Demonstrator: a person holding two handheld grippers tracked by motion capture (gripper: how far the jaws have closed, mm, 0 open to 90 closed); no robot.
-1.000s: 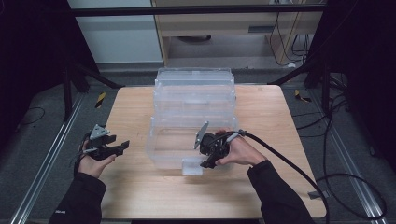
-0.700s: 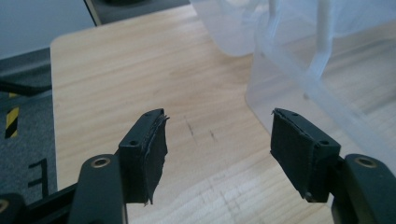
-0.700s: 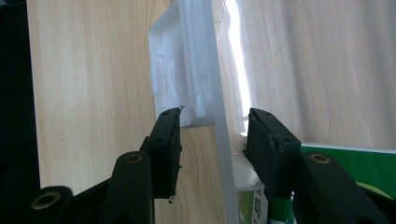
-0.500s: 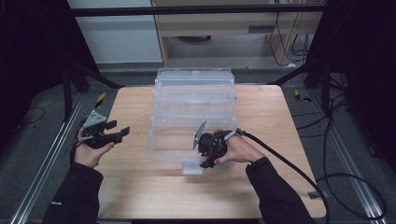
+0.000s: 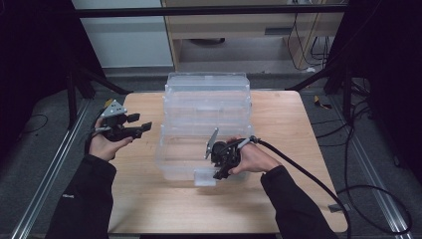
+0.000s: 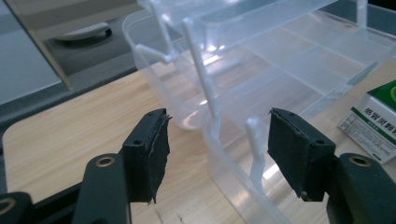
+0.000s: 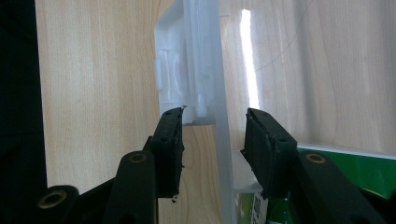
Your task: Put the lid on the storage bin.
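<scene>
A clear plastic tiered box (image 5: 206, 107) stands spread out in the middle of the wooden table (image 5: 293, 129). My left gripper (image 5: 140, 123) hangs above the table just left of the box, open, jaws pointing at its side. In the left gripper view the left gripper (image 6: 217, 154) frames the box's thin hinge arms (image 6: 201, 79) with nothing between the pads. My right gripper (image 5: 219, 172) is at the box's front wall beside the latch (image 5: 204, 177). Its jaws have just been closing and straddle that clear wall (image 7: 219, 84), a gap showing on both sides. A green and white carton (image 6: 373, 123) lies inside the box.
A desk and cables fill the floor behind the table. The right gripper's cable (image 5: 308, 174) trails across the table's right front. Metal rails (image 5: 45, 184) run along the floor on the left.
My left hand has risen and moved farther up the table's left edge, toward the box's side. The right hand has stayed at the front wall.
</scene>
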